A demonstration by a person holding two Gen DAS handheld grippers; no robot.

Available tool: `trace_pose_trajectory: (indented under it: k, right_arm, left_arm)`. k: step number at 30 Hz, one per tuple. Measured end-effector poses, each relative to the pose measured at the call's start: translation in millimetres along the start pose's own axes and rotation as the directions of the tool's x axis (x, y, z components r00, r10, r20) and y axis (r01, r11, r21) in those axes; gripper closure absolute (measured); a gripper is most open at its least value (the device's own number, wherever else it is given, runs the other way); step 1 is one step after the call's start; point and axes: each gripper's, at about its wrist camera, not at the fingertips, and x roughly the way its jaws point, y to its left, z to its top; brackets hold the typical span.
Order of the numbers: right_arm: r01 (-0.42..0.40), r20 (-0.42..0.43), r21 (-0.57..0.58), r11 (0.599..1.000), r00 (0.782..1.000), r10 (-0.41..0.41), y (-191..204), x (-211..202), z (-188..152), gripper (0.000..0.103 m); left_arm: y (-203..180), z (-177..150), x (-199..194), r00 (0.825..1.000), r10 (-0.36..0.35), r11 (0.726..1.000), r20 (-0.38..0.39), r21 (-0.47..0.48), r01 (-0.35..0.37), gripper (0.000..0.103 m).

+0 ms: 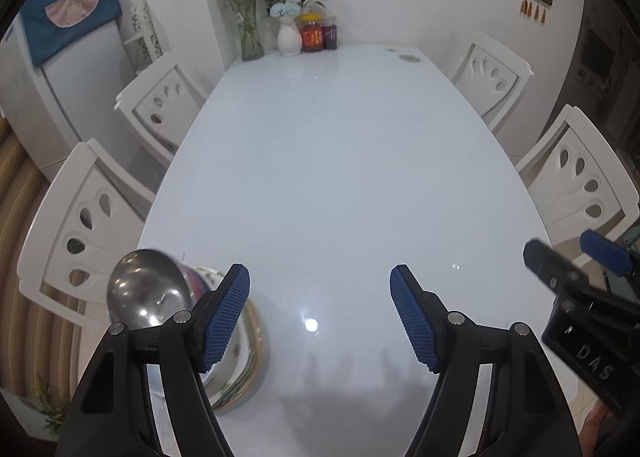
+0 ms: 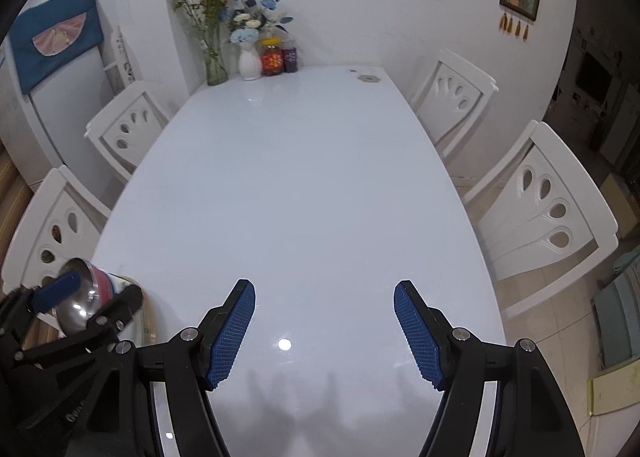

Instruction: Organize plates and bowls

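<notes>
— Left wrist view puts the steel bowl (image 1: 150, 289) just off the left finger of the left gripper (image 1: 320, 315), at the near left corner of the white table (image 1: 320, 161). Do you read it the same?

— Yes. It seems tipped, its shiny hollow facing up toward the camera, and it rests on a stack: something with red and white bands, then a gold-rimmed plate (image 1: 250, 361) underneath. The left finger hides part of that plate.

— And the tongs?

— Both pairs stand wide apart with nothing between them. The left pads frame only bare tabletop, and the right gripper (image 2: 324, 331) does the same.

— So which hand is nearer the stack?

— The left one, clearly. From the right wrist view the bowl (image 2: 78, 305) sits far out to the left of the right gripper, with the left gripper's black frame and blue pad partly in front of it.

— Then the relation that matters?

— The stack lies left of the left gripper, outside its opening rather than ahead of it. My judgement: the left hand needs to swing left before a rim falls between its fingers.

— Anything else on the table?

— Only vases (image 1: 289, 39) and jars (image 1: 312, 34) at the far end, well apart from the stack.
</notes>
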Motion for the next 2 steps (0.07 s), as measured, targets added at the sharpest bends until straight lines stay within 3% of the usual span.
trace_pose_trajectory:
  k: [2]
  right_arm:
    - [0.001,-0.011,-0.002,1.0,1.0,-0.001,-7.5,8.3,-0.7,0.033]
  left_arm:
    - [-8.2,2.4,6.6,1.0,0.01,1.0,-0.008,0.008,-0.01,0.032]
